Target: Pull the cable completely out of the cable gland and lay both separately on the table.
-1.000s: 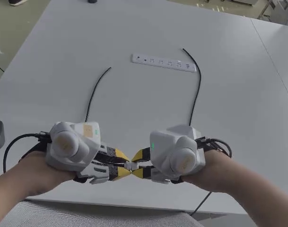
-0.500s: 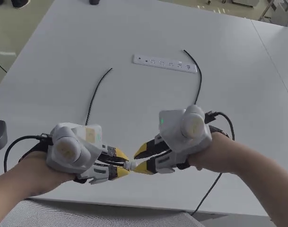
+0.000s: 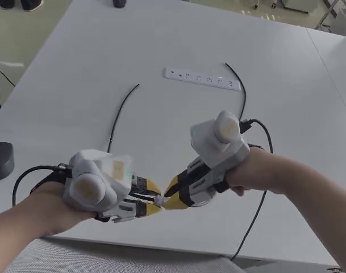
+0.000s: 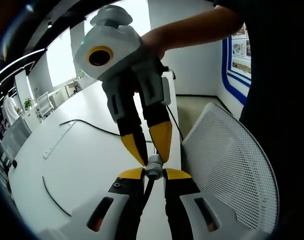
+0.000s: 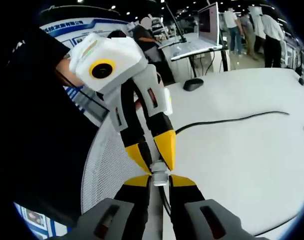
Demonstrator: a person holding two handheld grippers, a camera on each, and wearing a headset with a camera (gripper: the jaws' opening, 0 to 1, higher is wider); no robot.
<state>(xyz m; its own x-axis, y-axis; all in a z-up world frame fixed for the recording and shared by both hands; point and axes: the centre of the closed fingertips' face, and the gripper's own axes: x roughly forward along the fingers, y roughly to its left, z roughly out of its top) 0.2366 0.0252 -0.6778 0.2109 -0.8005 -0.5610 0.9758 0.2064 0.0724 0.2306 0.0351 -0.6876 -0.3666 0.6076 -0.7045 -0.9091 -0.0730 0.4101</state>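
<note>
A small white cable gland [image 3: 159, 200] hangs over the table's near edge, between the two grippers' yellow tips. My left gripper [image 3: 153, 202] comes in from the left and is shut on it. My right gripper [image 3: 170, 199] slants down from the upper right and is shut on the gland's other end. In the left gripper view the gland [image 4: 153, 167] sits at my own tips, and a black cable [image 4: 147, 190] runs back between the jaws. The right gripper view shows the gland [image 5: 159, 175] and a black cable [image 5: 164, 199] the same way.
A white power strip [image 3: 202, 79] lies at the far middle of the white table [image 3: 76, 68]. A loose black cable [image 3: 120, 114] lies to its left, another [image 3: 242, 94] to its right. A dark round object [image 3: 1, 161] sits at the left edge. A white mesh chair back [image 4: 231, 165] is below.
My right gripper has lifted and tipped, from level with the left one to slanting down onto the gland. The left gripper has held its place. The head camera has shifted slightly.
</note>
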